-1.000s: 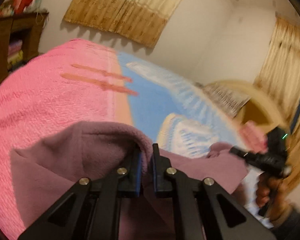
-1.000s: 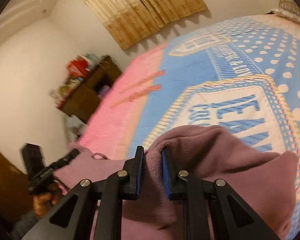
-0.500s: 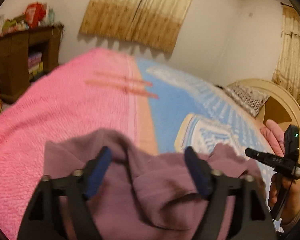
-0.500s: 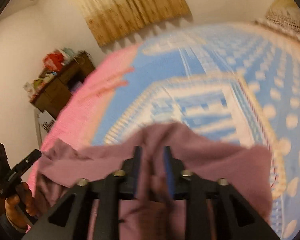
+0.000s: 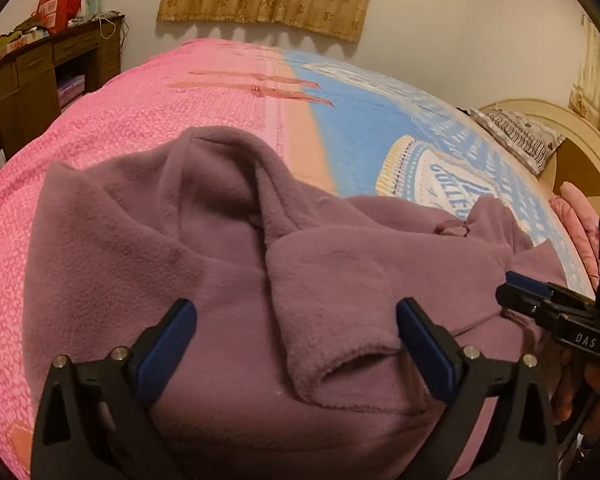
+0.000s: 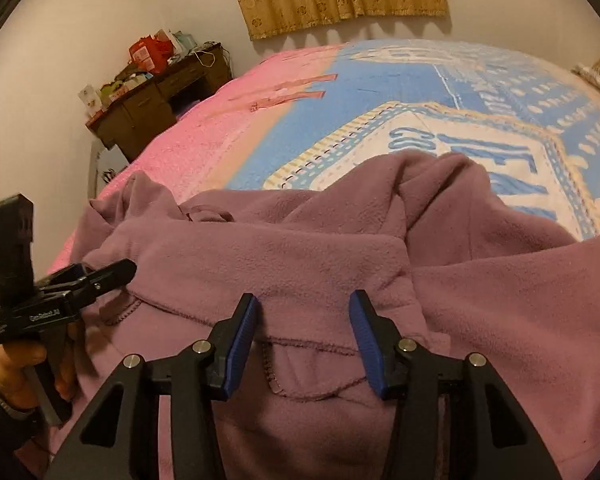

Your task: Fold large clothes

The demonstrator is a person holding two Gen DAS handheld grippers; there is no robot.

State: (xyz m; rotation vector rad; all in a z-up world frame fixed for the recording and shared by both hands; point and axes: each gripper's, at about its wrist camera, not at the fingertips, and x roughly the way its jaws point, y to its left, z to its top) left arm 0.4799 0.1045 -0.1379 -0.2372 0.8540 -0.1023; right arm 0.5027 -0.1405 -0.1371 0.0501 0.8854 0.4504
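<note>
Purple fleece, a large garment (image 5: 228, 264), lay bunched on the near side of the bed (image 5: 112, 128), across the boundary between the pink and the blue parts of the bedspread. The left gripper (image 5: 296, 344) had its jaws standing wide apart, having just been opening; a rolled sleeve cuff (image 5: 340, 364) lay between the blue pads (image 5: 166, 344), but neither pad pressed on it. The right gripper (image 6: 302, 344) had its jaws about half open, also having just been opening, with a stitched seam (image 6: 300, 346) of the fleece lying flat below the gap and nothing clamped. In the right wrist view the left gripper appeared at the left edge, carried by a hand (image 6: 8, 368) near the garment's edge. The step in hand appeared to be the release of the cloth after laying it down; the garment was still creased and heaped, so the fold was judged unfinished. The next move would call for picking two new edge points, probably at the sleeve or hem, closing firmly on a single layer of fleece, and drawing the cloth flat before folding it over. A wooden desk (image 6: 148, 108) stood beyond the bed.
</note>
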